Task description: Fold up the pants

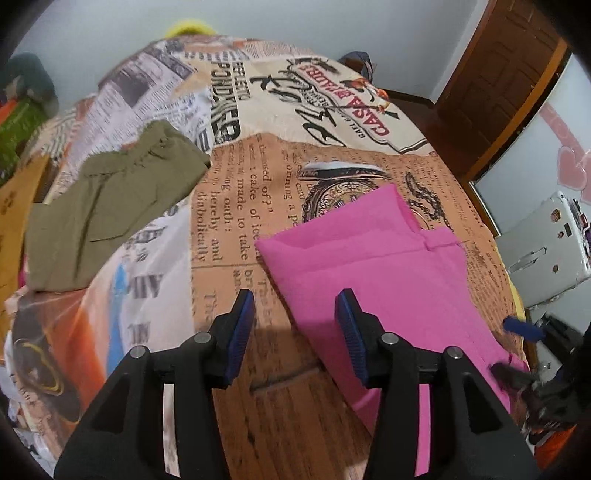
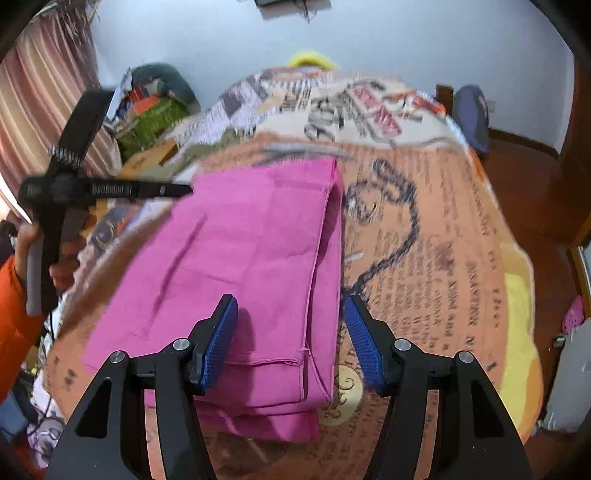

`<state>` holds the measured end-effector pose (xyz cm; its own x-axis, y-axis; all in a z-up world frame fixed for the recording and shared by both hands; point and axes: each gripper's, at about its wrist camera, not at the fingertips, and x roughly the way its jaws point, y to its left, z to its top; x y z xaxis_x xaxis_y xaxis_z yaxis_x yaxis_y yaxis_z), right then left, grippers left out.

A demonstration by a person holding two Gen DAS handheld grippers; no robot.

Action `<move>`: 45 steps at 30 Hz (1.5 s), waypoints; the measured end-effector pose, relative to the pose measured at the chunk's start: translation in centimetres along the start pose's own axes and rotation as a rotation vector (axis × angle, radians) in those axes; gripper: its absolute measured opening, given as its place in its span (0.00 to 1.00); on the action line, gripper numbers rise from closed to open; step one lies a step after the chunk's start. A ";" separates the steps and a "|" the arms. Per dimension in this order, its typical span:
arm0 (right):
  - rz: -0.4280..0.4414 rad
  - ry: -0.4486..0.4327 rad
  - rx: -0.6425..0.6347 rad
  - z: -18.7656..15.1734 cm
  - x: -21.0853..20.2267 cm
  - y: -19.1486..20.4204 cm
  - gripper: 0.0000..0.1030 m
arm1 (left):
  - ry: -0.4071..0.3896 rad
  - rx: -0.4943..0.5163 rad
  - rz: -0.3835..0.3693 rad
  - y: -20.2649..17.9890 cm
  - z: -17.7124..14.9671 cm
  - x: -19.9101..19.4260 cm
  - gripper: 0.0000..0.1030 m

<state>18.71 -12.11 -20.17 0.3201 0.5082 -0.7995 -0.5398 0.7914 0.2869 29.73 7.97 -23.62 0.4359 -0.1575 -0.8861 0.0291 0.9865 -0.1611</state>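
While spread flat over the newspaper-print bedspread (image 1: 236, 206), pink pants (image 2: 251, 258) folded into a long layered rectangle, hem edges stacked at the near end. Left gripper (image 1: 294, 332) poised above the pants' left edge, jaws parted about halfway with nothing between the blue pads (image 1: 242, 332), one pad over bare bedspread, the other over pink cloth; no contact to be seen. Right gripper (image 2: 290, 343) hanging over the pants' near right corner, jaws likewise about half open and empty, straddling the folded right edge, left pad above the cloth, right pad above the bedspread just beside it; touching or not, cannot tell. Left of the pants, a hand (image 2: 55, 254) in an orange sleeve (image 2: 14, 317) wrapped round the left gripper's handle. Well left of the pants, an olive-green garment (image 1: 110, 206) lying folded on the same bedspread. Beyond the pants' far end, a pale wall (image 2: 332, 33)
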 end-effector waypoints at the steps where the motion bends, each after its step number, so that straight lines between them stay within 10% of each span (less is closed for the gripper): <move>1: 0.010 -0.002 0.006 -0.2 0.2 -0.1 0.56 | 0.005 0.000 -0.002 0.2 0.2 0.5 0.46; 10: 0.056 -0.003 0.041 -0.4 0.4 -1.0 0.56 | 0.035 0.015 -0.067 1.4 2.2 4.0 0.45; 20: -0.022 -0.014 0.003 0.3 -0.7 -0.6 0.56 | 0.021 -0.026 -0.084 2.5 1.9 3.2 0.05; 45: -0.086 -0.085 -0.048 0.5 -4.2 2.1 0.56 | -0.152 -0.128 0.084 4.6 -12.7 -11.1 0.01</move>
<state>16.60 -12.44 -15.95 0.4301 0.4678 -0.7721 -0.5435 0.8171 0.1923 13.63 13.73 -20.06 0.5626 -0.0566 -0.8248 -0.1235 0.9807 -0.1516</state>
